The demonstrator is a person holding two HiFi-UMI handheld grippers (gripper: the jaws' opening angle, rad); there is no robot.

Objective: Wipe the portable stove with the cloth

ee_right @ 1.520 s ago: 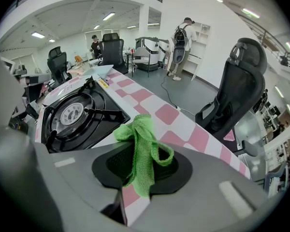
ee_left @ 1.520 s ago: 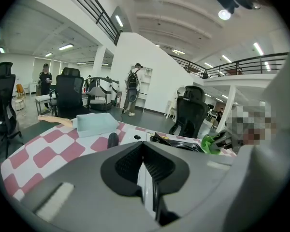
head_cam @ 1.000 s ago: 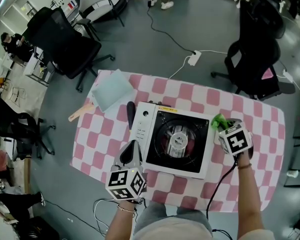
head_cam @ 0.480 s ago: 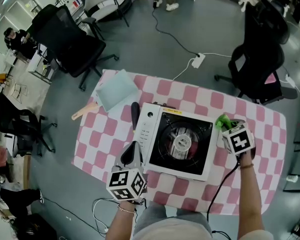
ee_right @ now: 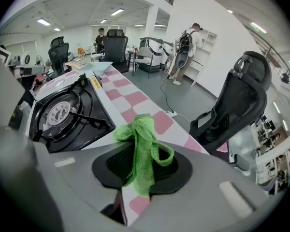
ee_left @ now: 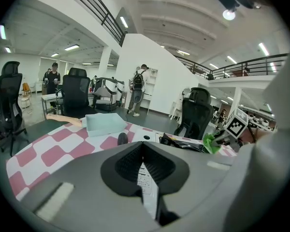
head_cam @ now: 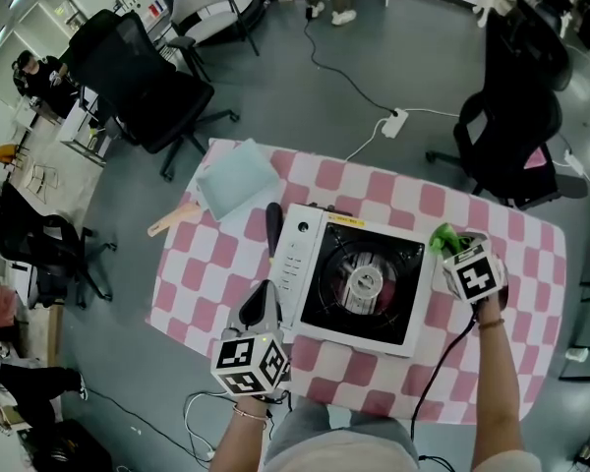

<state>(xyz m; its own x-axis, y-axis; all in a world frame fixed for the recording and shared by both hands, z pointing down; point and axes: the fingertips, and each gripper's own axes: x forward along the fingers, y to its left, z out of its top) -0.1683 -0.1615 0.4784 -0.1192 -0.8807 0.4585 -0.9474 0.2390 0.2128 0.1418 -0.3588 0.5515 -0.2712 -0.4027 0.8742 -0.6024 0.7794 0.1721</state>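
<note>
Seemingly pinched, cloth (ee_right: 141, 146) hangs between right gripper (ee_right: 137, 170) jaws.

Cloth (ee_right: 141, 144): green, loose open weave, rough, matt. Portable stove (head_cam: 359, 281): white body smooth and glossy, looks like painted metal; top pan black with a slight sheen; burner ring bare silvery metal. Left gripper (ee_left: 145, 170) and right gripper (ee_right: 141, 173): matt grey plastic shells; pads (ee_left: 124, 164) black, finely ribbed, rubbery look. Counter (head_cam: 202, 273): covered in a matt pink-and-white checked fabric. Tray (head_cam: 238, 178): pale blue, smooth, plastic-like. Wooden utensil (head_cam: 172, 221): pale, dull finish.
</note>
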